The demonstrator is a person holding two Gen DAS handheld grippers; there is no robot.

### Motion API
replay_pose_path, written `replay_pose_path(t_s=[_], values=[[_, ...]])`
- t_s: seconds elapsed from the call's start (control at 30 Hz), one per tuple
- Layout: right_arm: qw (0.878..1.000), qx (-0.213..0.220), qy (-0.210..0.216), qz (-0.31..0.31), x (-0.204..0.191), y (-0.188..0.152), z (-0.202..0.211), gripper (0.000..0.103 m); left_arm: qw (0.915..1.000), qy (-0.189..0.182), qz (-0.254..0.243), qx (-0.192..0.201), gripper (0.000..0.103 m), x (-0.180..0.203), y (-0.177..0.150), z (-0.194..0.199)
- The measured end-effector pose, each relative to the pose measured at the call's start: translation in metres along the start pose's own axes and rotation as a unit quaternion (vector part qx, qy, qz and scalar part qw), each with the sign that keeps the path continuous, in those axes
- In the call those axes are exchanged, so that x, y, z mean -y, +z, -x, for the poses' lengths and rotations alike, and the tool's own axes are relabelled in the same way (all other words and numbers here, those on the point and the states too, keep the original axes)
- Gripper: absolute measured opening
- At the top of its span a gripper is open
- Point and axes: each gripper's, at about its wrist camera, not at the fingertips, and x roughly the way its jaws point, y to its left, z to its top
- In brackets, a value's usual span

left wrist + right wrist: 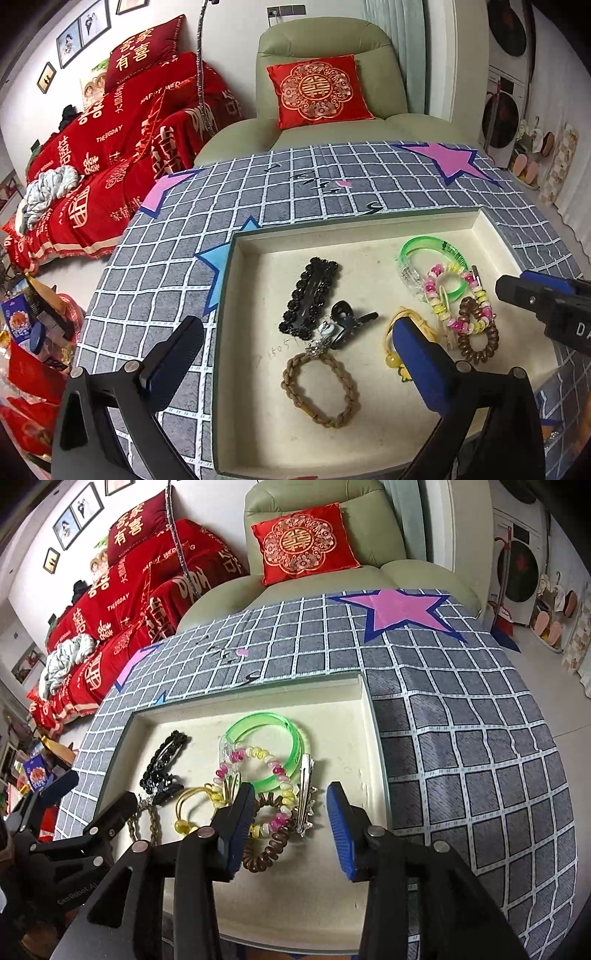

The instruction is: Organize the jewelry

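Now, from the left wrist, the left gripper [291, 354] stands wide and empty over the tray [369, 230] on the tabletop [332, 177]; the braided hair tie [319, 387] lies just ahead between its fingers; from the right wrist, the right gripper [290, 827] is partly spread, holding nothing; the silver hair clip [306, 797] lies lengthwise between its fingers, nearer this hand.

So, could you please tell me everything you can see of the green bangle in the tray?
The green bangle is a translucent, plastic-looking ring with dark print on its outer face and a clear section on one side. It lies tilted in the cream tray, toward its far right part. A pink, yellow and white spiral hair tie overlaps it.
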Motion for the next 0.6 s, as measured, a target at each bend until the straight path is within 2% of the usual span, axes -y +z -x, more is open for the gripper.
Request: replay_pose_path(t_s=[0.03,0.07,0.17,0.43,0.47,0.53,0.6], values=[[1.000,-0.004,-0.001,0.001,-0.001,-0.001,-0.001,0.067,1.0000,0.004,0.000,-0.001,0.103,-0.001,-0.001,0.000],[1.000,-0.006,0.000,0.001,-0.001,-0.002,-0.001,0.077,1.0000,0.006,0.000,-0.001,0.103,-0.002,-0.002,0.001],[1.000,-0.006,0.002,0.001,-0.003,-0.005,0.001,0.081,1.0000,0.005,0.001,-0.005,0.103,-0.002,-0.005,0.003],[1.000,-0.018,-0.016,0.014,-0.010,-0.017,0.009,0.084,0.9999,-0.001,-0.005,-0.010,0.103,0.001,-0.019,0.020],[1.000,-0.021,-0.016,0.013,-0.010,-0.020,0.012,0.095,0.9999,-0.004,-0.005,-0.012,0.103,0.000,-0.022,0.025],[1.000,-0.015,-0.012,0.010,-0.010,-0.026,0.018,0.103,0.9999,-0.007,-0.001,-0.011,0.103,0.000,-0.028,0.033],[1.000,-0.003,-0.010,0.010,-0.011,-0.033,0.029,0.103,0.9999,-0.008,0.002,-0.009,0.103,-0.001,-0.034,0.042]])
